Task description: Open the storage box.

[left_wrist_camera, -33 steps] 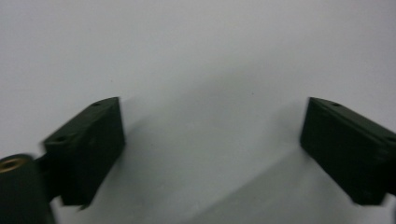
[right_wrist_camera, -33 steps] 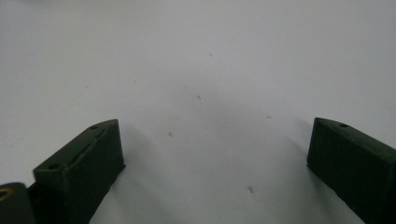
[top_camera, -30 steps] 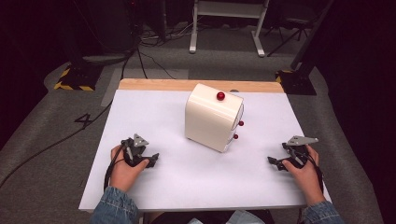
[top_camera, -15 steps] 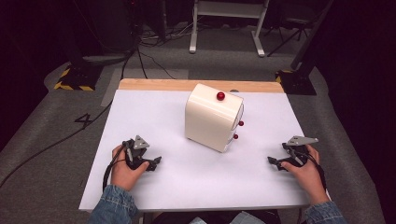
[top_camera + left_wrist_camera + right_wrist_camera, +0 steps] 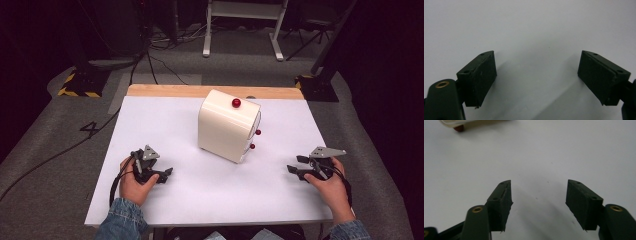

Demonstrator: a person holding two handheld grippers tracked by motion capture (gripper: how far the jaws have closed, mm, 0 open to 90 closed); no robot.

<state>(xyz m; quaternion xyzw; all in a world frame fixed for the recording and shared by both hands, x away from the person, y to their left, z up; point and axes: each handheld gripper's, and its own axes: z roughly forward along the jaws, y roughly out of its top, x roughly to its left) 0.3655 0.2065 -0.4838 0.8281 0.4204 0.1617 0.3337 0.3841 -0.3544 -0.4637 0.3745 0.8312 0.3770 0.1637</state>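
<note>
A cream box-shaped appliance [image 5: 227, 125] stands mid-table on the white tabletop [image 5: 165, 125], with a red knob [image 5: 236, 103] on top and two small red knobs [image 5: 255, 139] on its right side. My left gripper [image 5: 167, 173] rests on the table at the front left, held in a hand, jaws wide apart with nothing between them [image 5: 536, 75]. At the front right my right gripper [image 5: 295, 165] is open too, also empty [image 5: 539, 200]. Its view catches the appliance's lower edge with one red knob [image 5: 459, 128] at the top left.
A wooden strip [image 5: 210, 91] runs along the table's far edge. Beyond it on the grey floor are cables [image 5: 150, 60], a white stand's legs [image 5: 245, 30] and a dark base with yellow-black tape [image 5: 80, 85]. Denim sleeves [image 5: 120, 220] enter from the bottom.
The left hand and gripper have shifted slightly toward the right and nearer the front edge. The right gripper and the appliance have stayed put.
</note>
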